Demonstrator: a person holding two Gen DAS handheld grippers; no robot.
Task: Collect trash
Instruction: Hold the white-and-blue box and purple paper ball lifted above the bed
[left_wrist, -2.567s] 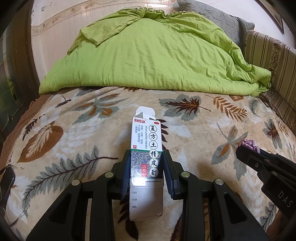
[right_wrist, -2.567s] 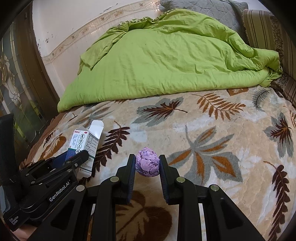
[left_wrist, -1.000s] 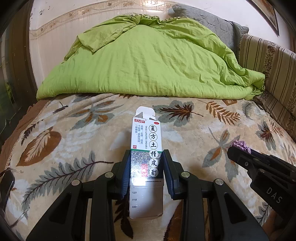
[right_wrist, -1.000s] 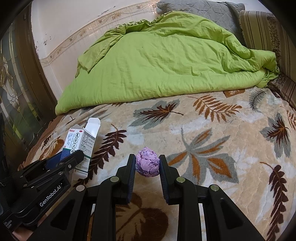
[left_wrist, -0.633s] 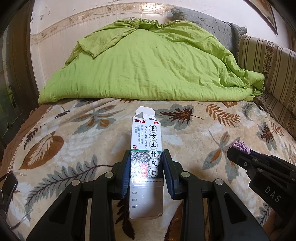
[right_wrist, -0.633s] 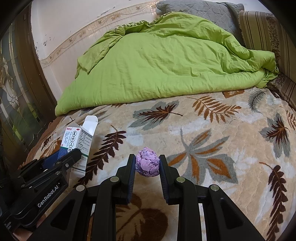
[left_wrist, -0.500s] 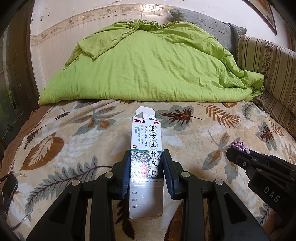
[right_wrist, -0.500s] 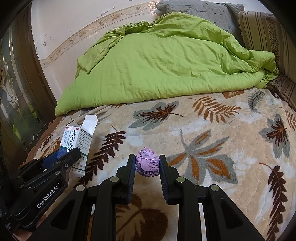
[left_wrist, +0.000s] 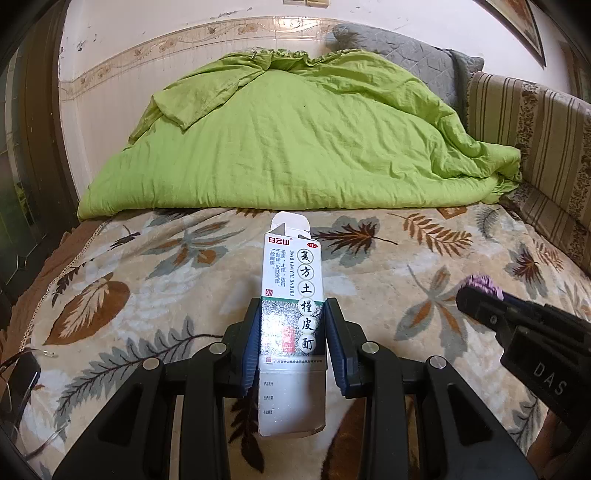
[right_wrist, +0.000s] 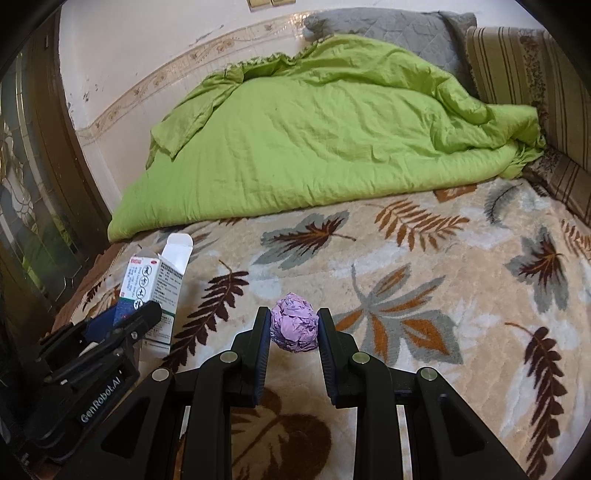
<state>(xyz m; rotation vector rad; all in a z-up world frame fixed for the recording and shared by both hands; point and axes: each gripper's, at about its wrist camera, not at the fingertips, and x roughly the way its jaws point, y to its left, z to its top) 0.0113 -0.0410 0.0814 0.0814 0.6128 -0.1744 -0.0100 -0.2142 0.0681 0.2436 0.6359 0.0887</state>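
Leaf-print bed (left_wrist: 155, 266) — green quilt (left_wrist: 295, 140), grey pillow (left_wrist: 413, 62)

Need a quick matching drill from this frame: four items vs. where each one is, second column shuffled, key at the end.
Items:
1. white and green cardboard medicine box
2. crumpled purple paper ball
3. lime green quilt
4. grey quilted pillow

Places:
A. against the wall, behind the quilt
B. clamped in the left gripper
C. heaped at the far end of the bed
D. clamped in the right gripper

Pairs: 1-B, 2-D, 3-C, 4-A

one carton (left_wrist: 291, 295), one paper ball (right_wrist: 294, 328), one quilt (left_wrist: 295, 140), two pillows (left_wrist: 402, 62)
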